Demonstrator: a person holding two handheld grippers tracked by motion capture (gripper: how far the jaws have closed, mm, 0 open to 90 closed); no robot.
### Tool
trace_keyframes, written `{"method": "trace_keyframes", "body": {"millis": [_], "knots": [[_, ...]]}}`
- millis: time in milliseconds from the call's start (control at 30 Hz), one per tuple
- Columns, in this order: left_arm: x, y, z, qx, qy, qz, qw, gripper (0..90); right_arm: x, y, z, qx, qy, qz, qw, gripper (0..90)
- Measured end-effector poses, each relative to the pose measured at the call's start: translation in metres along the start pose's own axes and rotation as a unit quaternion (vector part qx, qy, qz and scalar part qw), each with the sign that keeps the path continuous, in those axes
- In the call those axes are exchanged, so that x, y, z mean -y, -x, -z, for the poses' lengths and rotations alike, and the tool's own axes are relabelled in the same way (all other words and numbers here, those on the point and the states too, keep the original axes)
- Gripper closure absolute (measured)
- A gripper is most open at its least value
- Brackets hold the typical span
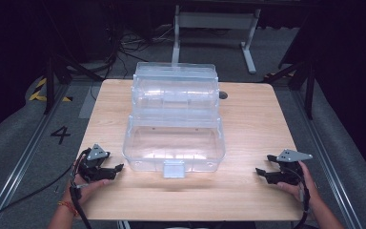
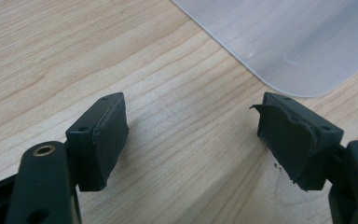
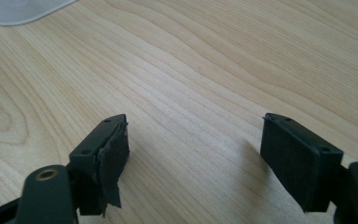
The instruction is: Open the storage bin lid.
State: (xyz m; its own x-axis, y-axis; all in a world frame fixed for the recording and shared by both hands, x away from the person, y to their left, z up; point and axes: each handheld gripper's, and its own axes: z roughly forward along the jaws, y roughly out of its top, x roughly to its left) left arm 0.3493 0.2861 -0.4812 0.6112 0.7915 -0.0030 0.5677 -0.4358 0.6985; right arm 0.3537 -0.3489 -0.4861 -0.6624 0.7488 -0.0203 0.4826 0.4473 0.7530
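The clear plastic storage box with its tiered lid swung up and back [image 1: 174,121] sits in the middle of the pale wooden table [image 1: 248,191], a little toward my side, and it is what I have both tools lined up on. Its open lower tub faces me, with a small frosted latch tab [image 1: 173,168] at the centre of its near wall pointing straight at my edge of the table; the raised upper trays lean away toward the far edge. The tub's long axis runs left to right across the table, so its short end walls face my two hands. My left gripper [image 1: 114,170] rests on the table just beside the tub's near left corner, aimed to the right at it; in the left gripper view a rounded corner of the box [image 2: 298,51] lies ahead and to the right of the jaws, close but not touching. Those jaws stand wide apart with bare wood between them, and the right-hand pad [image 2: 286,140] looks torn at its edge. My right gripper [image 1: 262,174] lies well apart from the tub's right end, pointing left toward it, jaws likewise spread with nothing held; in its own view a sliver of the box [image 3: 23,9] shows at the top left. I judge the left hand the nearer one, so any first contact would come from that side, with the right needing to travel in farther.
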Motion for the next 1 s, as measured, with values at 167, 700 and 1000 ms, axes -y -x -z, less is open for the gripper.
{"method": "trace_keyframes", "body": {"millis": [167, 700, 1000], "knots": [[0.0002, 0.0002, 0.0002, 0.001, 0.001, 0.0, 1.0, 24.8, -0.0009, 0.0031, -0.0019, -0.001, -0.006, -0.014, 0.9999, 20.4], [0.0011, 0.0007, 0.0016, -0.007, -0.003, 0.006, 1.0, 24.0, -0.0017, 0.0033, -0.0028, -0.001, -0.007, -0.016, 0.9998, 19.4], [-0.0011, -0.0018, -0.0005, -0.006, -0.008, 0.007, 0.9999, 19.3, -0.0016, 0.0039, -0.0028, 0.004, -0.009, -0.018, 0.9998, 17.9]]}}
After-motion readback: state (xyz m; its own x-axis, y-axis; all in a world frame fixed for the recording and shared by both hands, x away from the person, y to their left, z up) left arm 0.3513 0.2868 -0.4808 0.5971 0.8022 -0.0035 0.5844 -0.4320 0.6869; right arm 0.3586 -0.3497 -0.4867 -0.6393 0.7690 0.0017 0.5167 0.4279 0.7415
